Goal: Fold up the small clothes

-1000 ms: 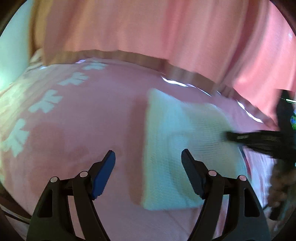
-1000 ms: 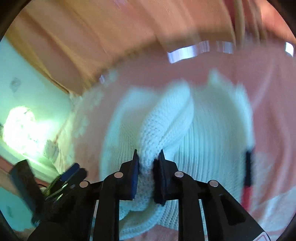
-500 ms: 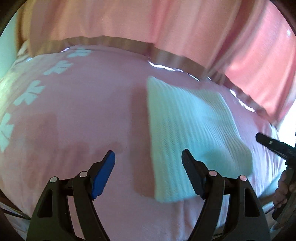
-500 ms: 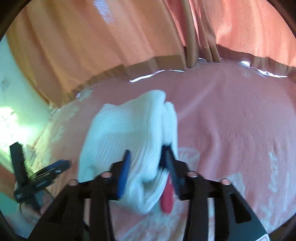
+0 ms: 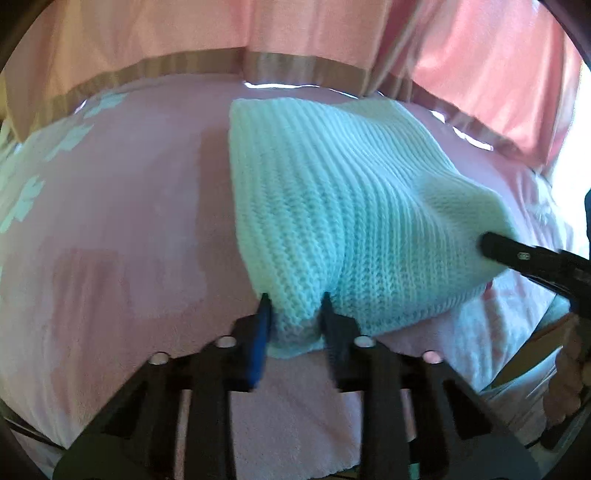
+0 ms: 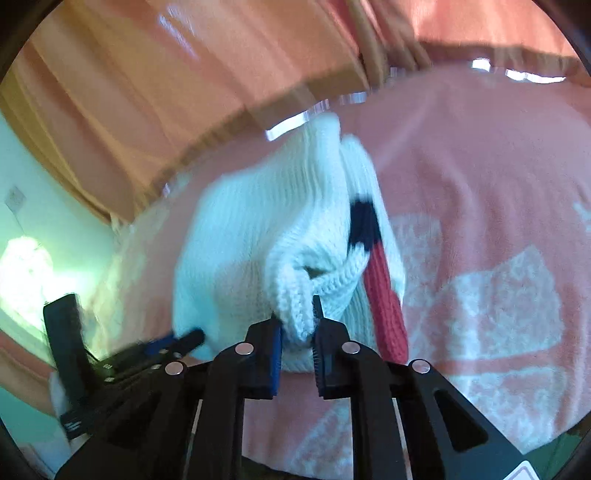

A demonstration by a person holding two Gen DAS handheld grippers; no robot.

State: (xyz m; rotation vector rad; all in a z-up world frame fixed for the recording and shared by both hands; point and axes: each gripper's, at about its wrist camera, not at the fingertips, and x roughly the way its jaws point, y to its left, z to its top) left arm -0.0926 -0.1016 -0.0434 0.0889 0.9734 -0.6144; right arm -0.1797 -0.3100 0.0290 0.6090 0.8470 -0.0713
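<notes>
Bed: pink blanket (image 5: 110, 221), pink curtains (image 5: 332, 33) behind.
Sweater (image 5: 332, 206): white knit, folded; I've both left gripper (image 5: 294, 301) and right gripper (image 6: 297, 317) clamped on its corners.

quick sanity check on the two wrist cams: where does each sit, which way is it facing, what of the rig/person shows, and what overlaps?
Left wrist: on the left gripper, looking forward along its fingers over the pink blanket toward the curtain; shut on the near corner of the white knit garment. Right gripper and person's hand enter at right.
Right wrist: on the right gripper, facing curtain and wall; shut on a garment fold. Left gripper shows lower left.
Shared: garment, blanket, curtain, each other's gripper.
</notes>
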